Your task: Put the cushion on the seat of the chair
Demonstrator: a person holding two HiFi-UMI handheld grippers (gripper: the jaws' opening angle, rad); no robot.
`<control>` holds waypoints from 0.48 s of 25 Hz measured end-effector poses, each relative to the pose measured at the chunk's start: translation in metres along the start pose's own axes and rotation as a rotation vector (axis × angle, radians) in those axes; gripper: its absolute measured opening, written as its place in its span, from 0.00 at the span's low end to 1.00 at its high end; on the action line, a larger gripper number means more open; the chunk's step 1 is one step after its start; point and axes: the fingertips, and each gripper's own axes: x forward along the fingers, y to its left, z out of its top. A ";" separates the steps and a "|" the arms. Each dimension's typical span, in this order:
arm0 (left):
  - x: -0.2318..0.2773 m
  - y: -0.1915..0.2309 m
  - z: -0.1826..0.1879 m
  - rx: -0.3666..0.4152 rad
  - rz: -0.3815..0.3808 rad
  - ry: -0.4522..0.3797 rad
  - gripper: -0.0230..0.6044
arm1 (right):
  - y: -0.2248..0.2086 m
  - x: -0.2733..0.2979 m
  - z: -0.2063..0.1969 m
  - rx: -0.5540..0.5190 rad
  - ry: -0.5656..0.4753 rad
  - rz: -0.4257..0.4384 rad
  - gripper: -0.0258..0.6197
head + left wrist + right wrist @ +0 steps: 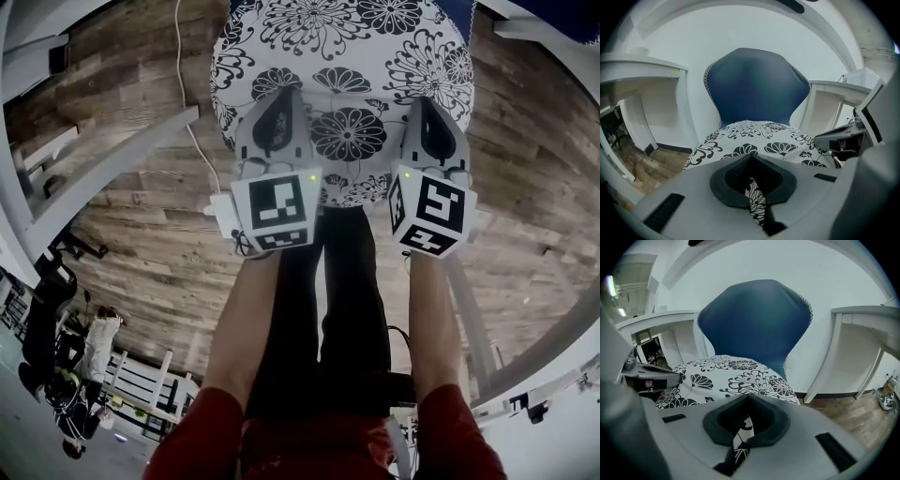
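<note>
Below, one floral cushion (pixel 347 84), one blue chair (pixel 757 86) behind it, two grippers, left gripper (pixel 278 117) and right gripper (pixel 428 122), jaws each clamped on its near edge, wooden floor (pixel 141 244), white wall (pixel 754 30)

The plank floor (pixel 122 262) below me carries the blue chair (pixel 757 89), a white desk leg (pixel 824 366) beside it, and a white cable (pixel 178 56) on the boards. The cushion (pixel 347 75) covers the chair's seat.
</note>
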 end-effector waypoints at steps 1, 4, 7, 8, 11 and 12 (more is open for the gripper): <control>0.000 0.000 0.000 0.000 0.003 0.004 0.08 | 0.000 0.000 -0.001 0.000 0.005 0.003 0.08; 0.001 -0.001 -0.002 -0.001 0.007 0.012 0.08 | 0.000 0.001 -0.002 0.000 0.015 0.007 0.08; 0.002 0.000 -0.006 0.005 0.014 0.016 0.08 | 0.001 0.003 -0.004 -0.001 0.019 0.010 0.09; 0.002 0.000 -0.007 0.008 0.019 0.016 0.08 | 0.001 0.004 -0.005 -0.001 0.018 0.009 0.09; 0.002 0.001 -0.009 0.017 0.038 0.020 0.08 | 0.000 0.003 -0.005 0.001 0.012 -0.001 0.09; 0.002 0.001 -0.009 0.016 0.042 0.022 0.08 | 0.000 0.003 -0.005 0.003 0.008 -0.006 0.09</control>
